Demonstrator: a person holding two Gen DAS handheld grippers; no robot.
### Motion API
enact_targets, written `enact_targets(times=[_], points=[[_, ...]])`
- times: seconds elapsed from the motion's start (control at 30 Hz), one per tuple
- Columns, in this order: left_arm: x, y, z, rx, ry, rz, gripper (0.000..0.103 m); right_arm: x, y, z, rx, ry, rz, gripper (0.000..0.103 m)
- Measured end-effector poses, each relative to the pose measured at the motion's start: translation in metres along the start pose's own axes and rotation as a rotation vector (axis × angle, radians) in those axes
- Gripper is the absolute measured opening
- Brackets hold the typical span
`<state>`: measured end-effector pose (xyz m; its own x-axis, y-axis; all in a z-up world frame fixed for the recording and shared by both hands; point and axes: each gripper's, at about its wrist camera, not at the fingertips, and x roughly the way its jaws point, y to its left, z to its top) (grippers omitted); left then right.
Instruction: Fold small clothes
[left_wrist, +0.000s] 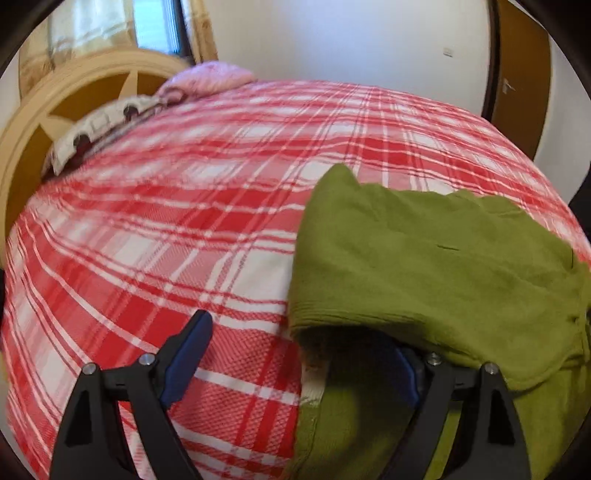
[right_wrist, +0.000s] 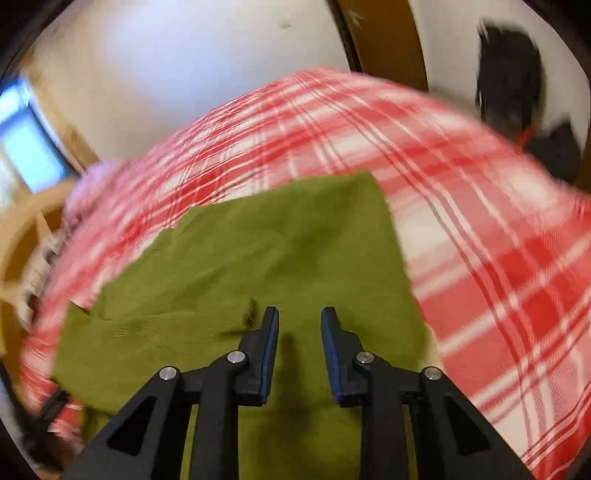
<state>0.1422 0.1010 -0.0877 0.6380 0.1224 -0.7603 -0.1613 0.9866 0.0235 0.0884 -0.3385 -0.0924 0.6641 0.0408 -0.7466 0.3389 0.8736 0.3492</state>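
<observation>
Okay, my left tongs are spread wide over the bed, nothing between the fingers. The left finger hangs above bare plaid blanket; the right one is tucked under a lifted fold of the green garment, so I see only a bit of its blue pad. That fold's ribbed edge runs just ahead of the tongs, drooping over the right finger, and the garment's straight left edge climbs away from me to a corner. Left of that edge it's all open blanket, plenty of room right up to the pillows and the headboard far ahead on the left.

My right tongs are parted too, a narrower gap, holding nothing, poised over the garment. Cloth lies beneath and ahead of both fingers. Its far edge is ragged on the left, square on the right; its right edge sits just beyond my right finger. Past that, open blanket sweeps off to the right. This view is motion-blurred.
</observation>
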Motion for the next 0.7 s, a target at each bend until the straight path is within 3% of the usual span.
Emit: enact_targets(times=[0.07, 0.13, 0.2, 0.23, 0.33, 0.5, 0.53, 0.57, 0.6, 0.67, 0.7], points=[[0.006, 0.003, -0.003, -0.008, 0.021, 0.017, 0.089, -0.005, -0.015, -0.004, 0.049, 0.021, 0.082, 0.026], [0.009, 0.004, -0.005, -0.005, 0.024, 0.030, 0.089, -0.009, -0.024, -0.002, 0.097, 0.021, 0.153, 0.035], [0.010, 0.007, -0.006, -0.020, 0.030, 0.027, 0.089, -0.011, -0.021, 0.004, 0.105, 0.004, 0.189, 0.062], [0.010, 0.008, -0.005, -0.028, 0.030, 0.025, 0.089, -0.011, -0.016, 0.006, 0.090, -0.003, 0.198, 0.065], [0.008, 0.008, -0.004, -0.030, 0.009, 0.042, 0.089, 0.002, 0.015, 0.011, -0.029, 0.003, 0.183, 0.065], [0.011, 0.024, -0.007, -0.114, 0.011, 0.018, 0.089, 0.040, 0.067, -0.003, -0.279, 0.075, 0.035, 0.065], [0.012, 0.027, -0.009, -0.133, 0.017, 0.010, 0.089, 0.041, 0.076, -0.007, -0.336, 0.056, -0.004, 0.064], [0.014, 0.032, -0.010, -0.158, 0.023, -0.003, 0.090, 0.043, 0.083, -0.009, -0.384, 0.060, -0.001, 0.050], [0.015, 0.034, -0.011, -0.176, 0.026, -0.012, 0.090, 0.045, 0.096, -0.016, -0.451, 0.077, -0.003, 0.029], [0.015, 0.038, -0.011, -0.203, 0.022, -0.015, 0.091, 0.046, 0.108, -0.020, -0.536, 0.081, -0.022, 0.012], [0.015, 0.039, -0.009, -0.210, 0.021, -0.004, 0.091, 0.044, 0.112, -0.021, -0.561, 0.080, -0.027, 0.012]])
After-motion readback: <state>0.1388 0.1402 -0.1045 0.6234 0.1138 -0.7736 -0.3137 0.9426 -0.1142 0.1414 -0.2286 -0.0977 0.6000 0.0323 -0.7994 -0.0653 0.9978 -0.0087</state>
